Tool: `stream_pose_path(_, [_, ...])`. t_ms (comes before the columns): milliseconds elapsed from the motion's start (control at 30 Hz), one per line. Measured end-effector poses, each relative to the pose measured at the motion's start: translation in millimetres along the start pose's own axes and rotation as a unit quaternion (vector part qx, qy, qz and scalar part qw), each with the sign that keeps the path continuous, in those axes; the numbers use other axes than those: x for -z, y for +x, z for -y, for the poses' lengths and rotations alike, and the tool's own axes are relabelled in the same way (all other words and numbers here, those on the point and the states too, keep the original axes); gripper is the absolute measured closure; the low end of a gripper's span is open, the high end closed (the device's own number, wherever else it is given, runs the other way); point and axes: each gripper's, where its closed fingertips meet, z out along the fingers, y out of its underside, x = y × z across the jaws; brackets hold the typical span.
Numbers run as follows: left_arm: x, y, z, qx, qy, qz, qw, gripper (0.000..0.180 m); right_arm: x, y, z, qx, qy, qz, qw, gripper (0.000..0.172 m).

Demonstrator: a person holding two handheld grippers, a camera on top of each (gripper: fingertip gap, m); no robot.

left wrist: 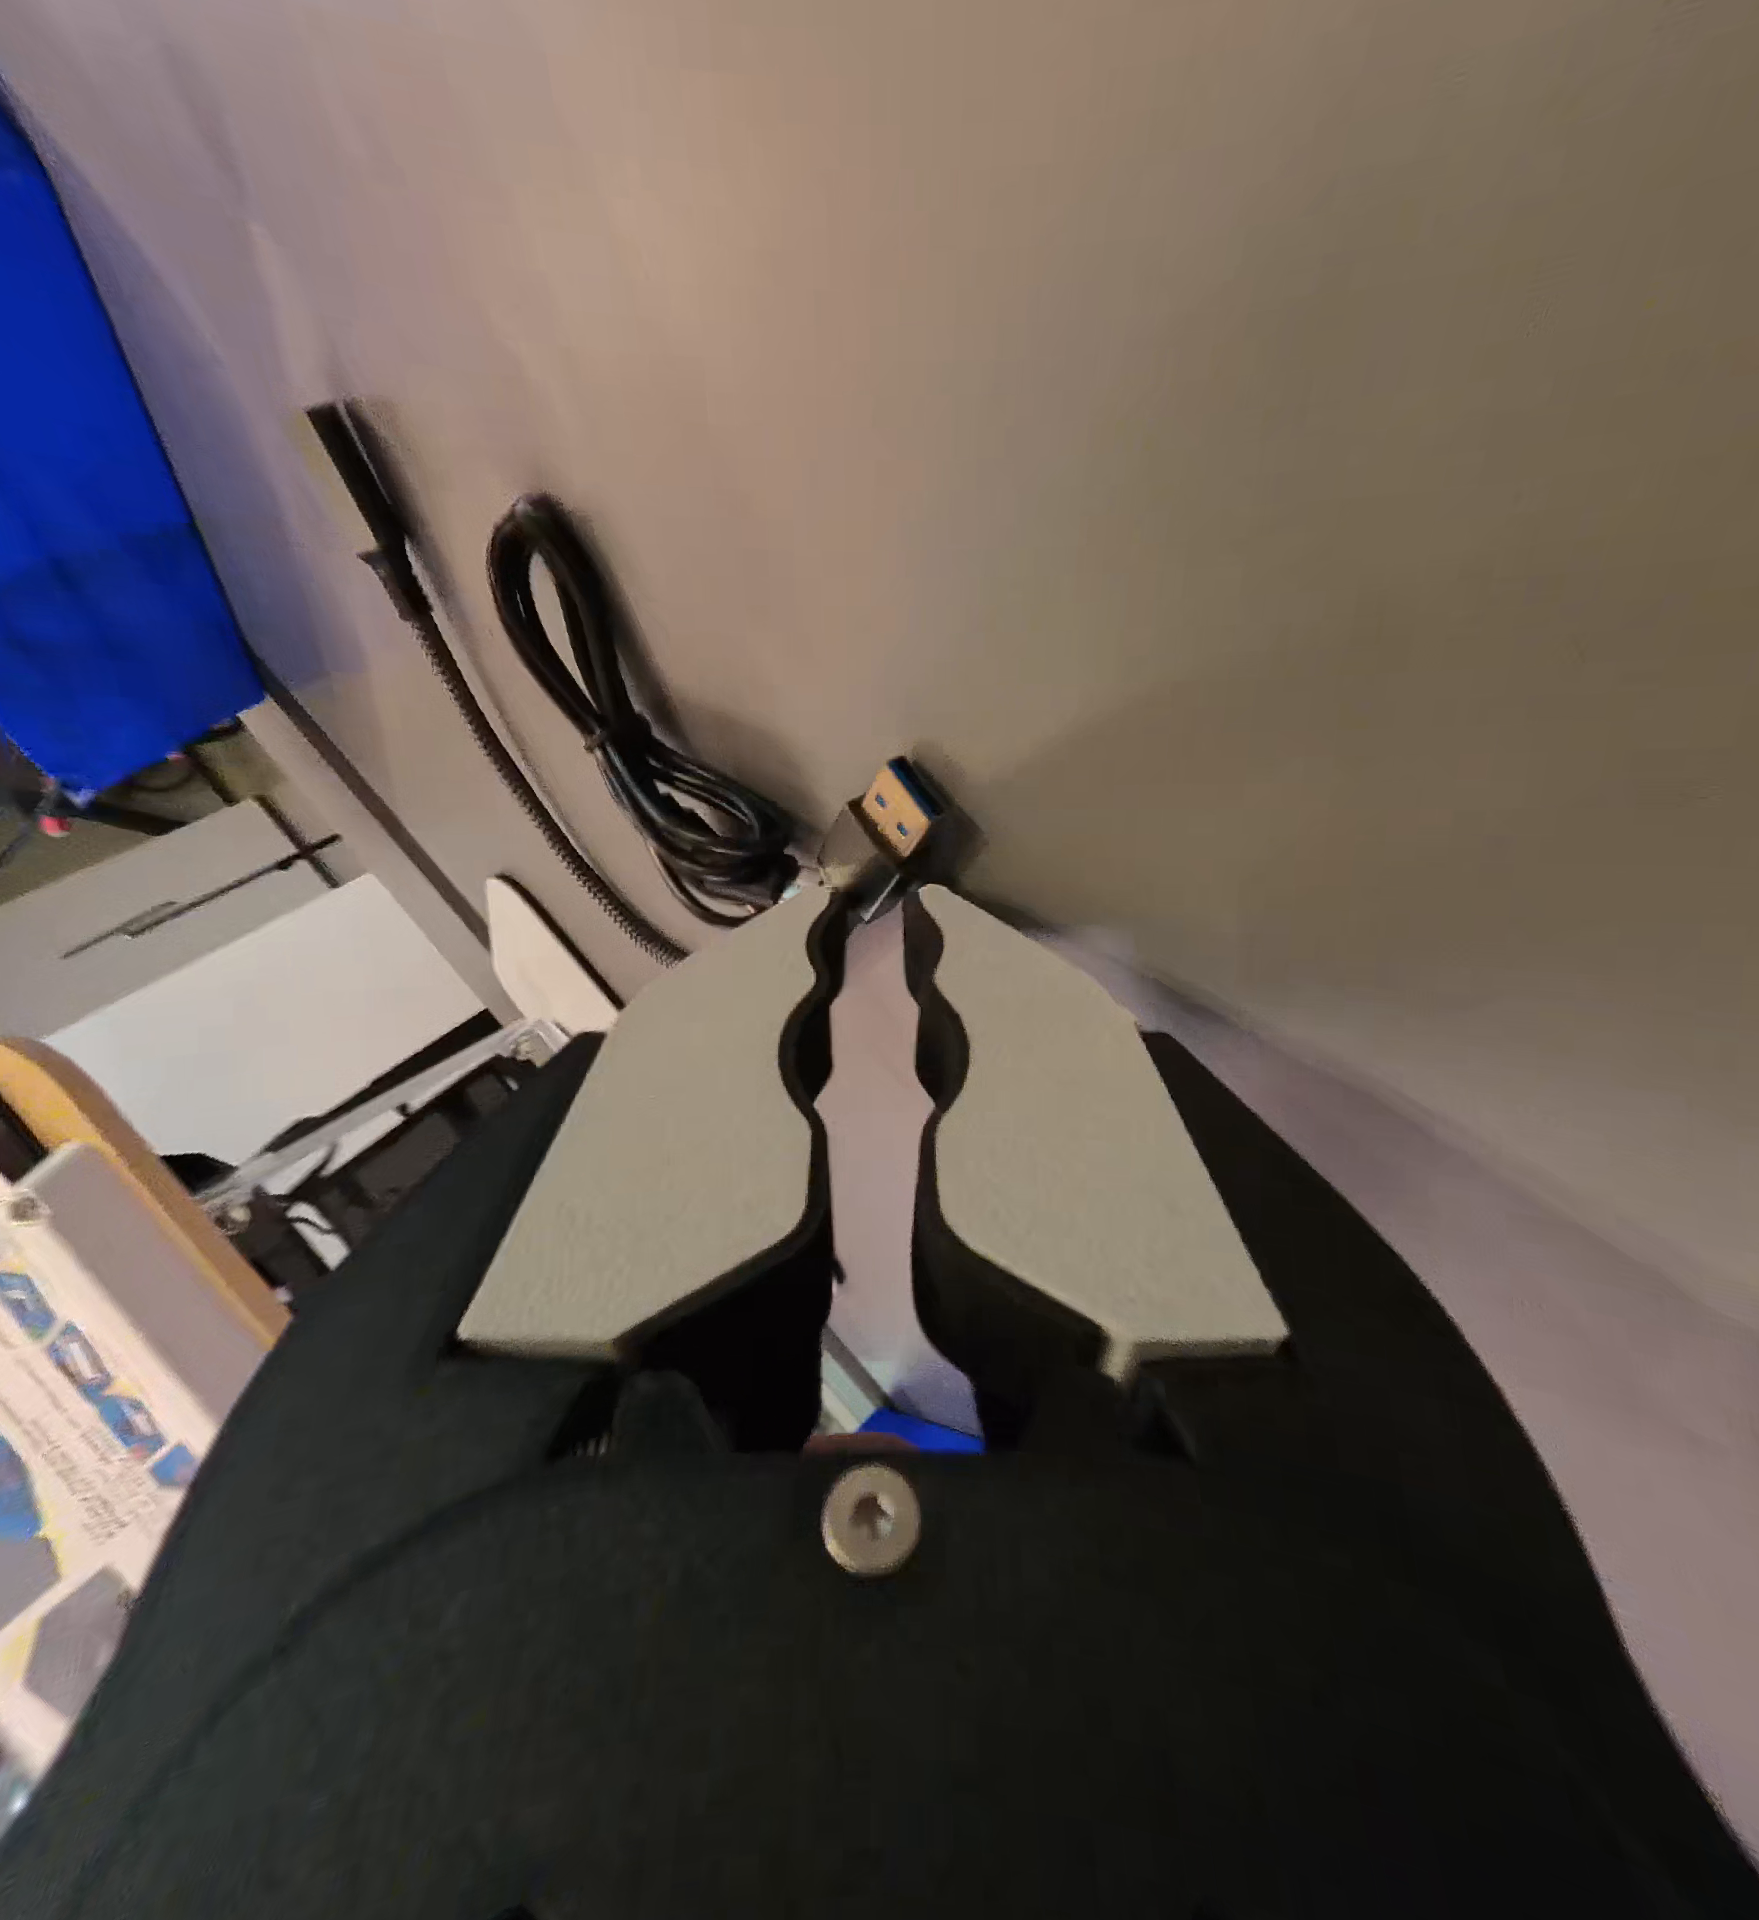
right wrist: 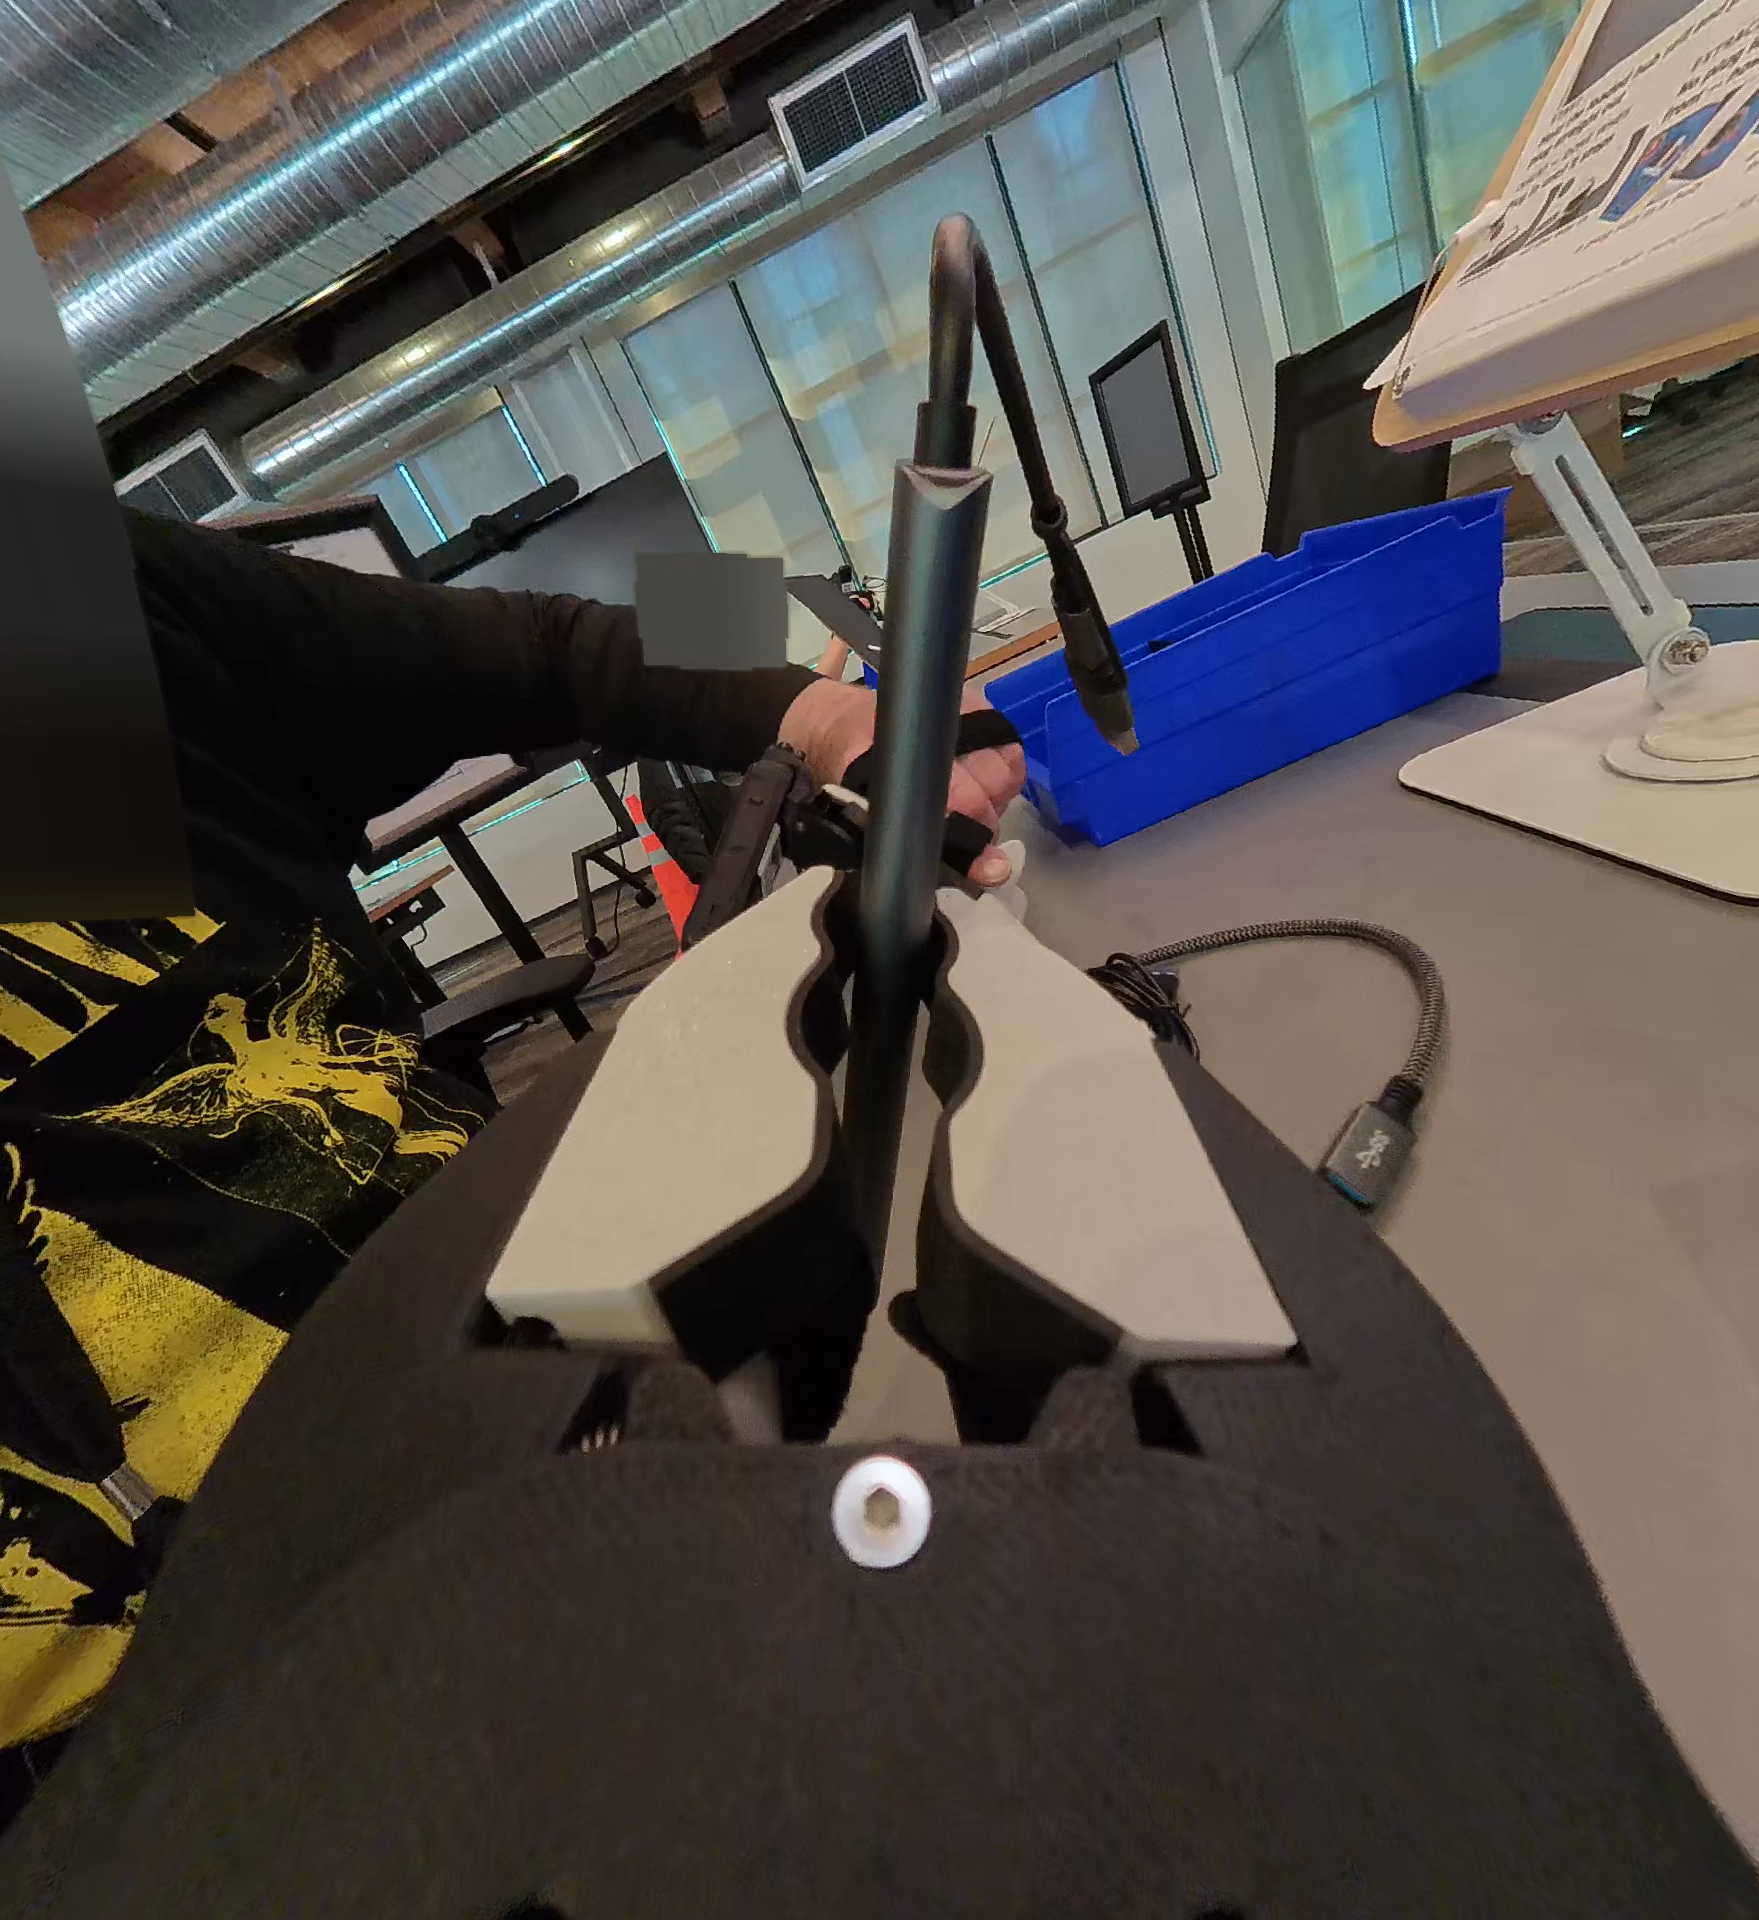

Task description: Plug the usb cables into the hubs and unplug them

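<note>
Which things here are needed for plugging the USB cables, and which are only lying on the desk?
For the job:
- USB plug, in the left gripper
- dark slim hub, in the right gripper
- braided cable

Lying about:
- blue bin
- document stand
- black cable bundle

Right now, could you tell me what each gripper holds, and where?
The left gripper pinches a USB plug by its housing. The right gripper clamps a dark hub along its slim body.

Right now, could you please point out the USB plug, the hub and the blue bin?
USB plug (left wrist: 901, 810): left wrist view, on its metal shell.
Hub (right wrist: 922, 665): right wrist view, mid-body, above the fingertips.
Blue bin (right wrist: 1270, 665): right wrist view, on its side wall.
</note>
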Motion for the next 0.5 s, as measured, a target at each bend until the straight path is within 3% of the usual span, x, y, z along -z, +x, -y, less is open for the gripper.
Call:
stream_pose_path(100, [-5,-15,-4,-0.001,0.004,0.005,1.000,0.149,0,0,0,0.003,-0.001,-0.001,1.000,0.160])
stream_pose_path(200, [-9,-19,1,-0.031,0.015,0.001,0.999,0.151,0,-1,0,0.003,-0.003,0.001,1.000,0.160])
stream_pose_path(300, [-12,-22,0,-0.019,0.023,-0.050,0.998,0.144,-1,-2,-1,0.002,-0.004,0.003,1.000,0.161])
stream_pose_path(500, [-14,-11,3,-0.092,0.021,-0.164,0.982,0.163,2,-1,2,0.006,0.000,-0.001,1.000,0.161])
